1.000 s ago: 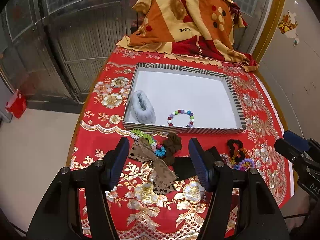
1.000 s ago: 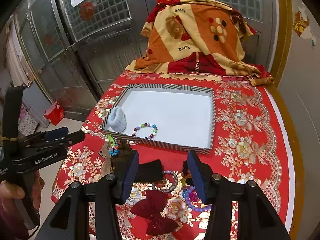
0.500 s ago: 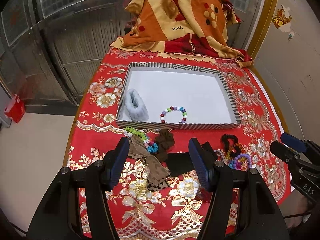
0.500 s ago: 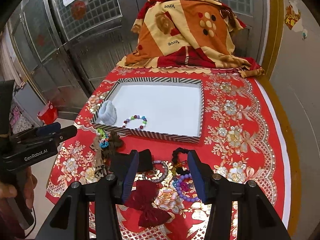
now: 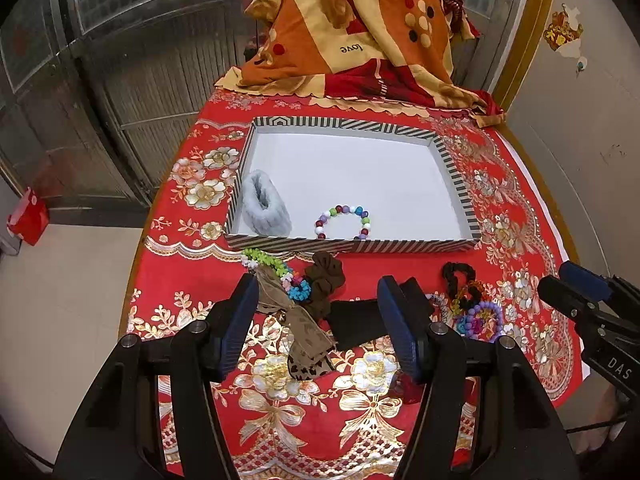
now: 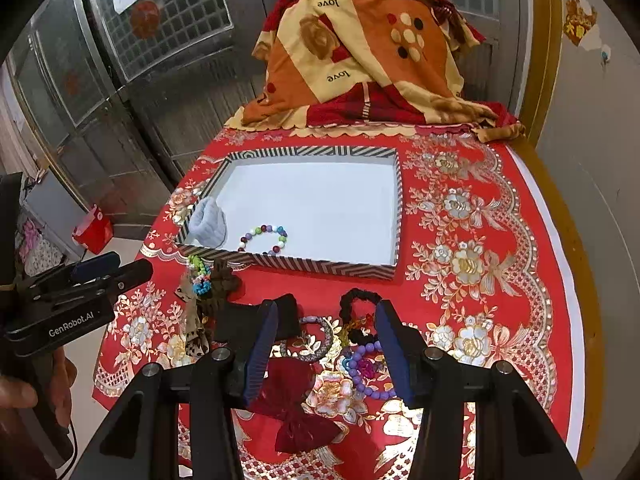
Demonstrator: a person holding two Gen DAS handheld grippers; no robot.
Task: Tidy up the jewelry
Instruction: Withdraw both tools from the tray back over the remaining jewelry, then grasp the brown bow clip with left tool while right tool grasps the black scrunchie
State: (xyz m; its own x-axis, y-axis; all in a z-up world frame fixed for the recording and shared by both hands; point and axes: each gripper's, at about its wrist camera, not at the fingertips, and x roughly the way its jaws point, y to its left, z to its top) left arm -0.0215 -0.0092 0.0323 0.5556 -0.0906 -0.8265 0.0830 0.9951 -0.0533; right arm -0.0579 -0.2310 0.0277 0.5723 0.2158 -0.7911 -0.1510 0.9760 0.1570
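Red floral cloth covers the table (image 5: 180, 280), where a striped tray (image 5: 352, 245) already holds a grey scrunchie (image 5: 266, 210) and a beaded bracelet (image 5: 343, 222). Remaining jewelry (image 6: 360, 344) lies loose just before it. Both the left gripper (image 5: 316, 328) and right gripper (image 6: 326, 344) hover parted and empty, seemingly choosing the next piece.

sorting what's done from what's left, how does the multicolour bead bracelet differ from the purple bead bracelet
The multicolour bead bracelet lies inside the striped tray; the purple bead bracelet lies outside it on the red tablecloth. The multicolour one mixes white, green, purple and dark red beads; the purple one is a single colour. The multicolour one lies alone; the purple one is tangled among other pieces. Both are round bead loops lying flat.
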